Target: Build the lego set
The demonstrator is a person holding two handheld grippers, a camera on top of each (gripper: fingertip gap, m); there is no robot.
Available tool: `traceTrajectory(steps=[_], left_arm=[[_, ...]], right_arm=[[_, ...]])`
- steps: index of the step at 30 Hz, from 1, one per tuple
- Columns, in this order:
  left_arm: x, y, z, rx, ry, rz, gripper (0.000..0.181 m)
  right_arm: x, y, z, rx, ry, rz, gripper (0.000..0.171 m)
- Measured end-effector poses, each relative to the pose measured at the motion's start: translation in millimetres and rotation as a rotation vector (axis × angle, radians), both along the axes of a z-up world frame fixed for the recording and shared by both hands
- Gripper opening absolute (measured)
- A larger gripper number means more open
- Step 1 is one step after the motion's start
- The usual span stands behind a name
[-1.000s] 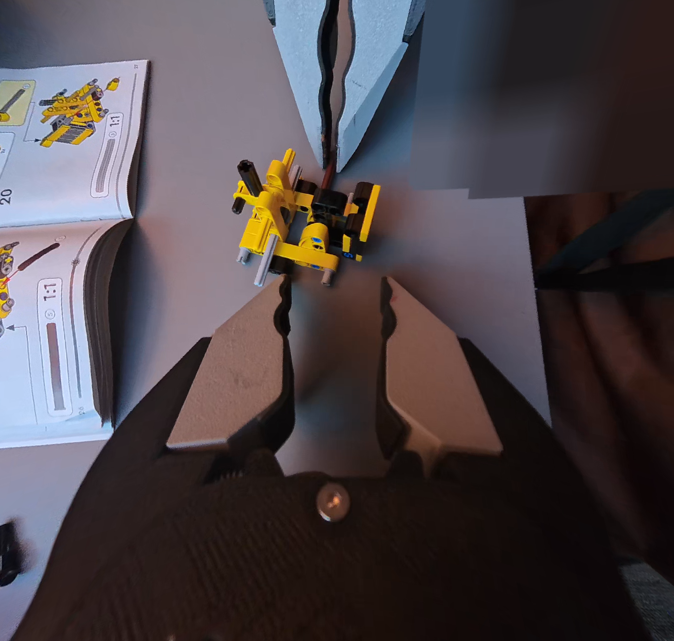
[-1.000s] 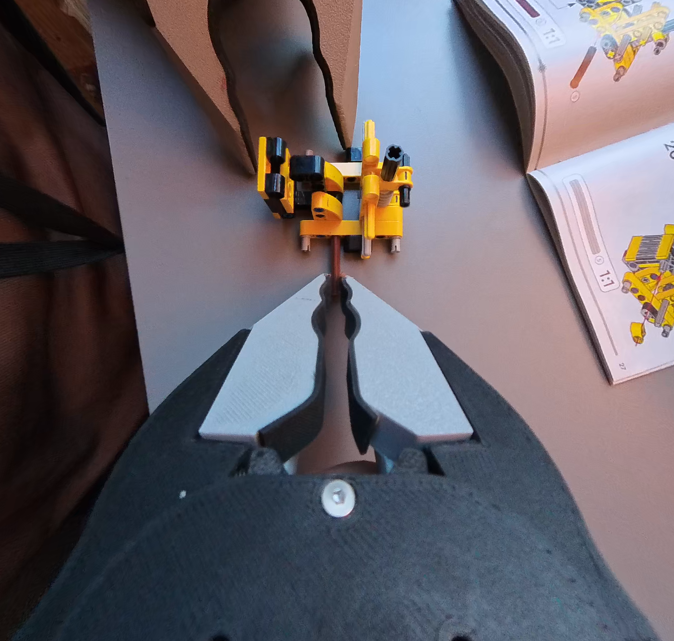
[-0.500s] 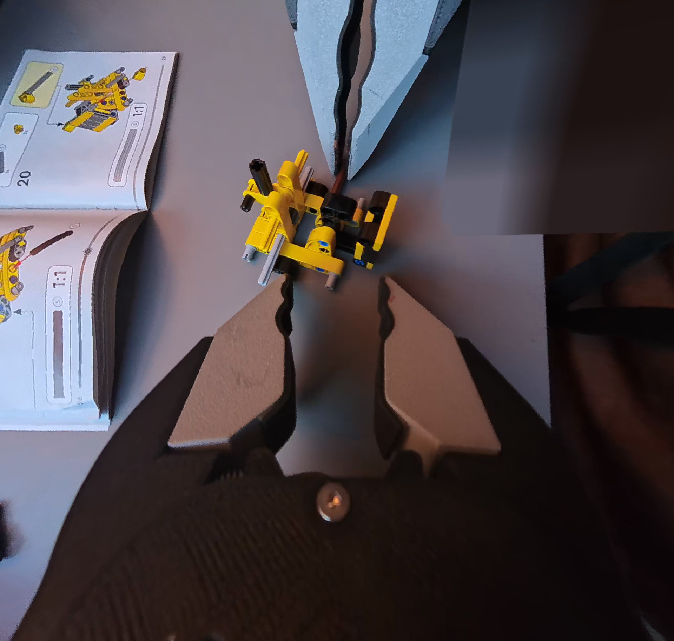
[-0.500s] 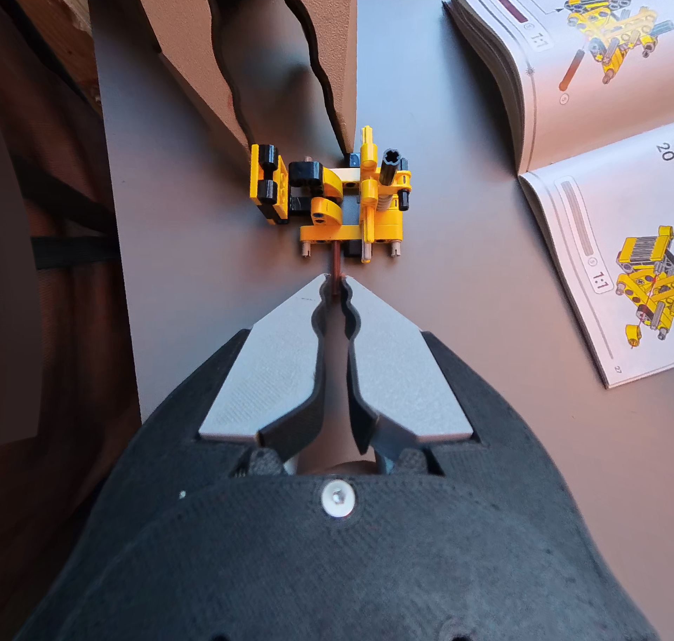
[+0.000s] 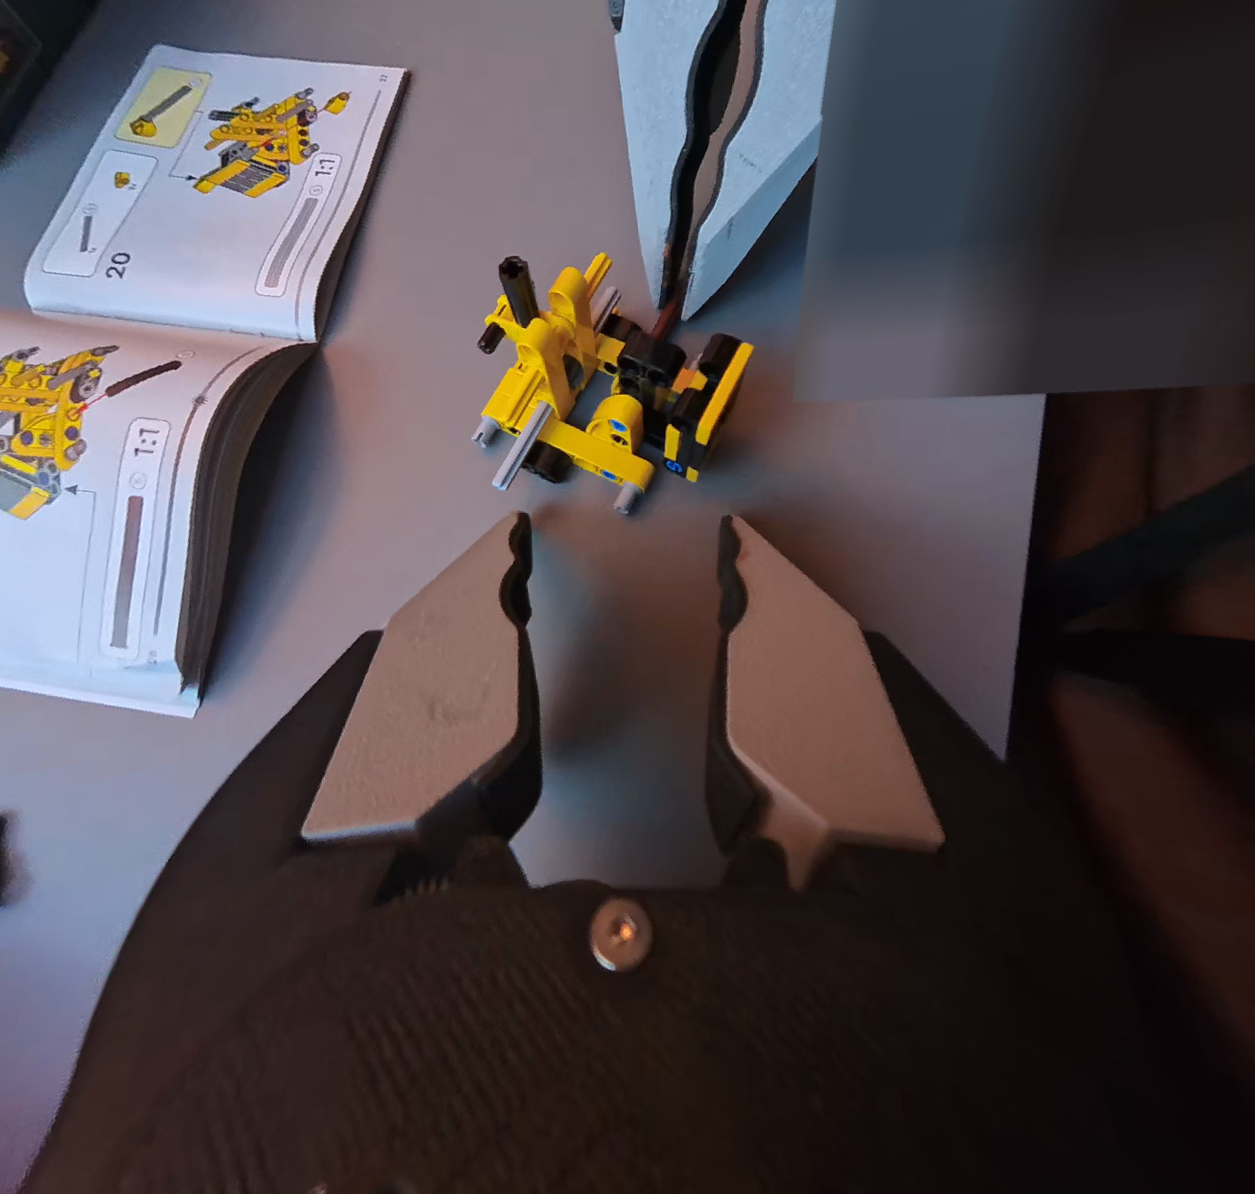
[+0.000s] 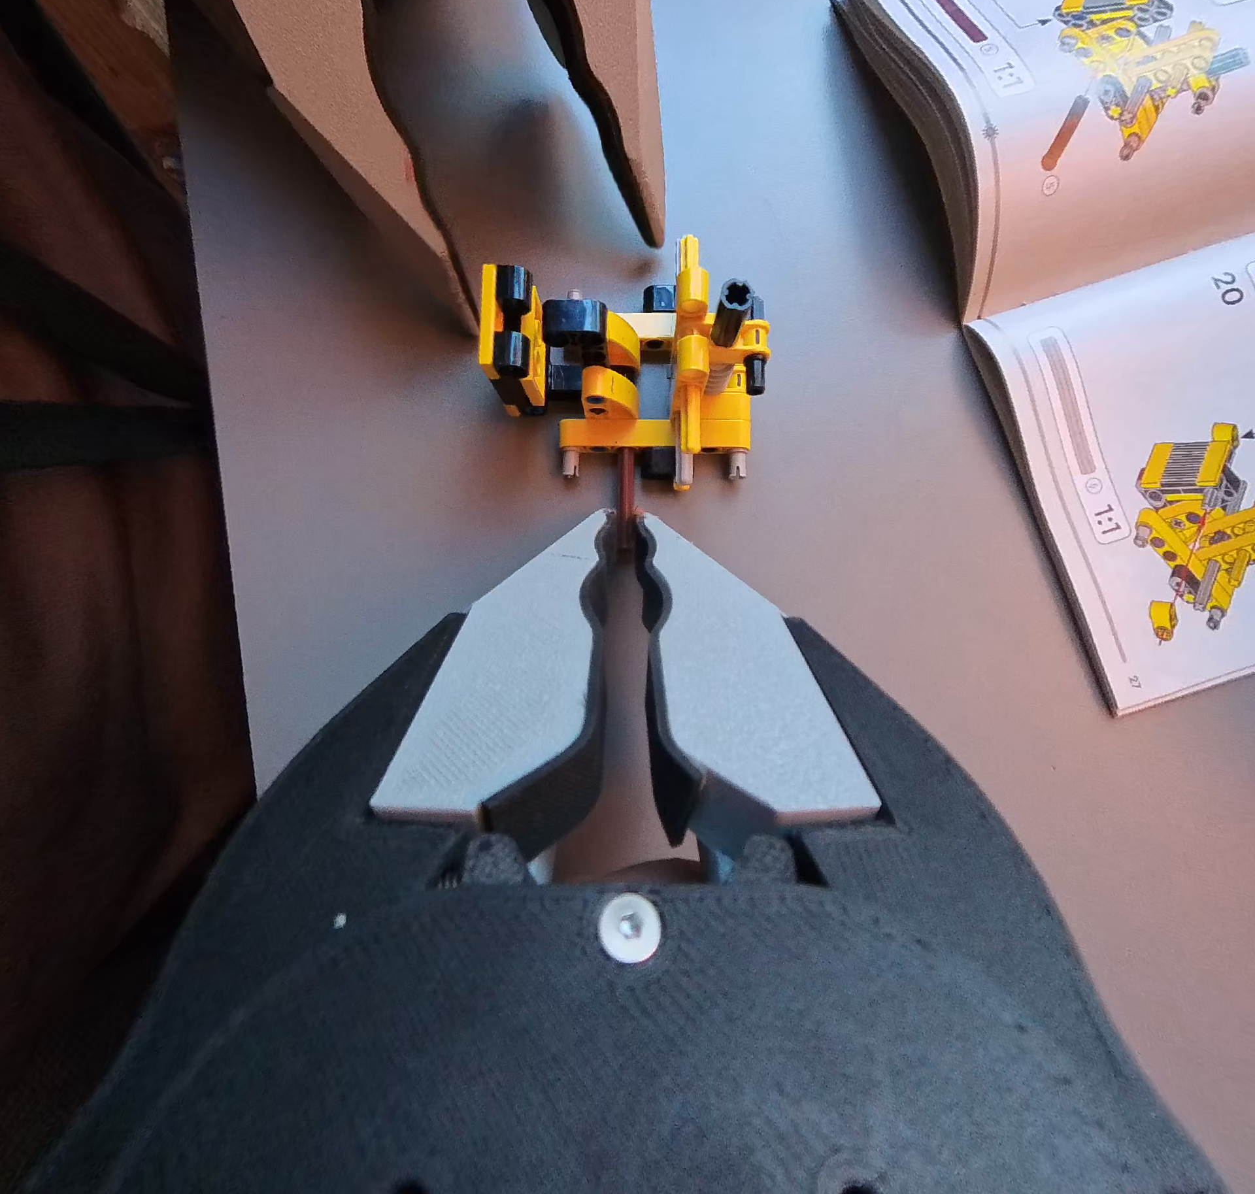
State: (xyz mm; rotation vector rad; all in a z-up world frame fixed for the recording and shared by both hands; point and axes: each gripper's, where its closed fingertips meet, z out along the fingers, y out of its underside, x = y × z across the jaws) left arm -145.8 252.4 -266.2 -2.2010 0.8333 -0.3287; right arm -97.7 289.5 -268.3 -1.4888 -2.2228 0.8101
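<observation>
A small yellow and black lego model (image 5: 604,387) (image 6: 621,363) stands on the grey table. My right gripper (image 6: 623,516) is shut on a thin brown axle (image 6: 626,489) whose far end enters the model's near yellow beam. The same gripper shows from the front in the left wrist view (image 5: 672,309), with the axle (image 5: 662,326) at its tips. My left gripper (image 5: 621,523) is open and empty, just short of the model on the opposite side. In the right wrist view it (image 6: 564,279) reaches in from the top.
An open instruction booklet (image 5: 183,360) (image 6: 1100,319) lies on the table beside the model. The table's edge (image 5: 1019,550) (image 6: 217,482) runs close to the model on the other side, with dark floor beyond. Some 7 cm of space lies between my two pairs of fingers.
My left gripper has drawn back slightly from the model and stayed open. My right gripper still holds the axle, which has gone a little further into the model.
</observation>
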Motion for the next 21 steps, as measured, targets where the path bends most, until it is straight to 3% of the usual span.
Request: traceTrajectory(steps=[10,14,21], left_arm=[[11,8,-1,-0.022,-0.02,-0.007,0.049],[12,8,-1,-0.022,-0.023,-0.01,0.038],[14,6,-1,-0.022,-0.021,-0.029,0.045]], right_arm=[[-1,0,0,-0.001,0.006,0.012,0.0],[-1,0,0,0.006,0.007,0.019,0.001],[6,4,0,0.025,0.0,0.002,0.001]])
